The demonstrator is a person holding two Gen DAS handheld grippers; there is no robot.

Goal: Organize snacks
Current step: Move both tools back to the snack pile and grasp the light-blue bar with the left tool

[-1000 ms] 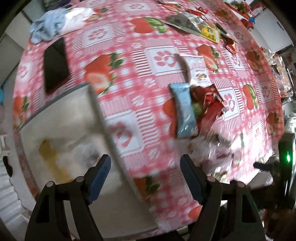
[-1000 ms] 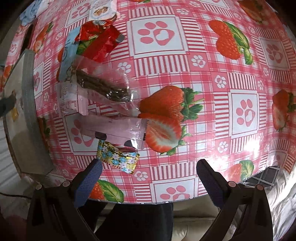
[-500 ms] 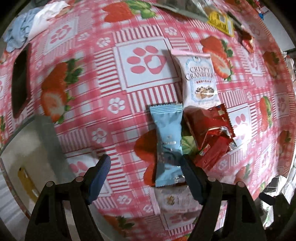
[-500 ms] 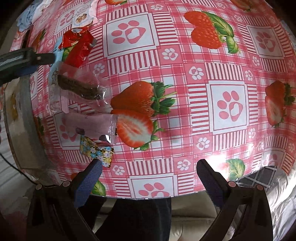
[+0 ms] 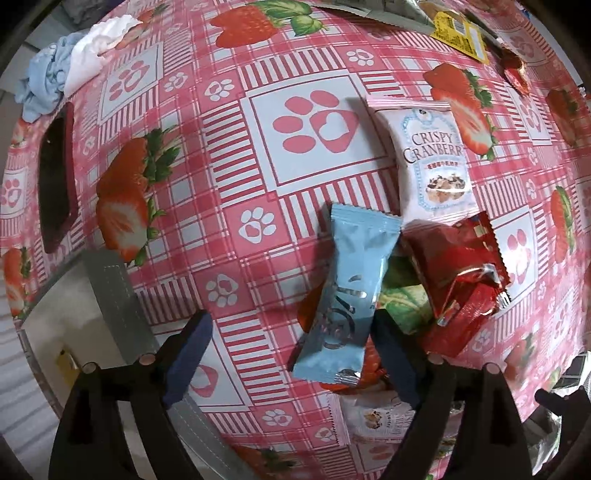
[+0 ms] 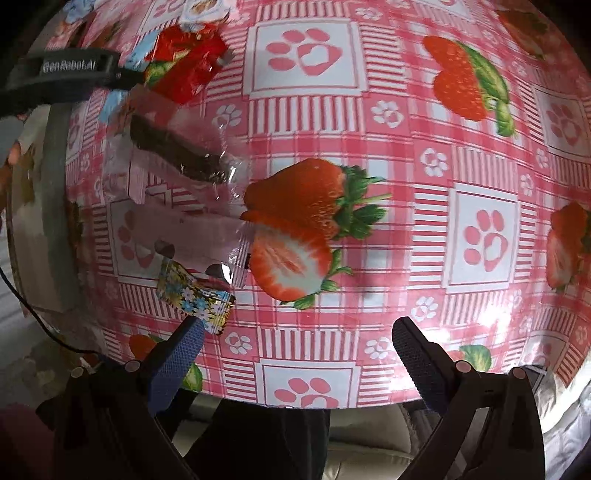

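My left gripper [image 5: 291, 332] is open, low over the strawberry tablecloth. A light blue snack packet [image 5: 349, 291] lies just inside its right finger [image 5: 391, 354]. Red packets [image 5: 454, 277] and a white "Crispy Cranberry" packet [image 5: 432, 155] lie beside it, a green packet [image 5: 402, 299] under them. A grey-rimmed storage box [image 5: 114, 295] sits at lower left. My right gripper [image 6: 295, 347] is open and empty near the table's front edge. Ahead on its left are a clear-wrapped brown bar [image 6: 177, 151], a pink packet [image 6: 192, 236] and a flowered candy [image 6: 195, 299].
A black phone [image 5: 55, 177] and crumpled blue and white cloths [image 5: 66, 74] lie at the far left. Yellow and silver packets [image 5: 458, 33] lie at the far edge. The left gripper's body [image 6: 62, 77] shows in the right wrist view. The box [image 6: 40, 206] stands at its left.
My left gripper has moved from over the box to the blue packet and come down close to it. My right gripper has shifted slightly closer to the flowered candy.
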